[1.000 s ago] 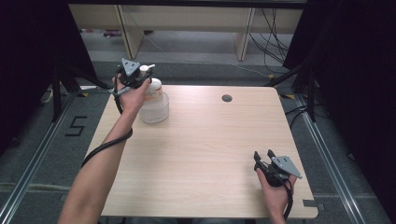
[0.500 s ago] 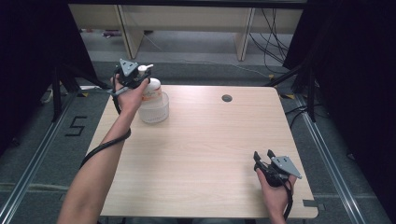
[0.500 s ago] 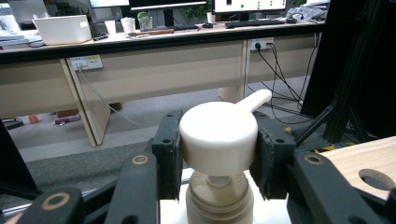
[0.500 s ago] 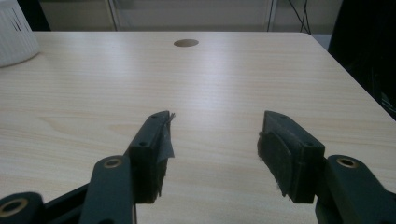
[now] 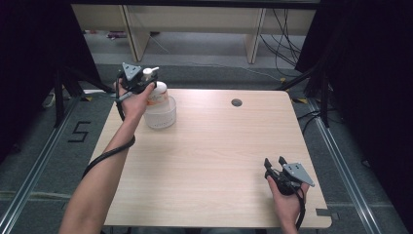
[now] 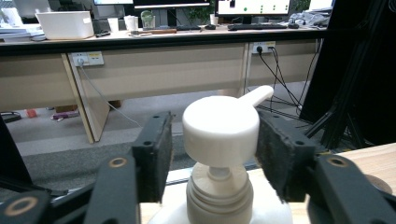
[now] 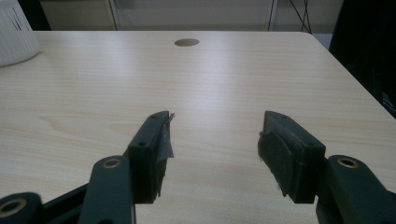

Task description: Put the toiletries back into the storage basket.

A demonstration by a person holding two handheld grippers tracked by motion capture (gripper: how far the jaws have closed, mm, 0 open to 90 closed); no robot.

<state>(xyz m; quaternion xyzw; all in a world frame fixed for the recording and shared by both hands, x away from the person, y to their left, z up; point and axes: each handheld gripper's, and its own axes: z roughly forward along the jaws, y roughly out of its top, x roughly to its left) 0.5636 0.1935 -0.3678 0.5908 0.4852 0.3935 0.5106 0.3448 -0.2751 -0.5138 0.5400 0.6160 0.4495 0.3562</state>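
Item: pump bottle (image 5: 159, 105), clear body with white pump head (image 6: 221, 129) and a spout pointing away from the person. It stands upright near the far left corner of the table (image 5: 214, 165), well apart from the small round hole (image 5: 236, 102) in the tabletop that lies to the bottle's right.

Left gripper (image 5: 142, 82): held at the top of the bottle, level with the pump head. In the left gripper view the two jaws stand on either side of the head, moderately wide; the right pad (image 6: 275, 156) is touching or nearly touching the head's side, and a visible gap remains at the left pad (image 6: 159, 158). Not yet clamped.

Right gripper (image 5: 274, 165): far from the bottle, at the near right edge of the table, resting in the hand with jaws wide and nothing between them.

Step in hand, as judged: taking hold of the pump head, to press it or to lift the bottle.

Handling notes: centre the head between the pads before closing, since the contact is lopsided now and could tip or slide the bottle. Close on the round cap, not the spout. Keep the jaws level so the pads meet the cap flat. The bottle looks light; the idle gripper could steady its base.
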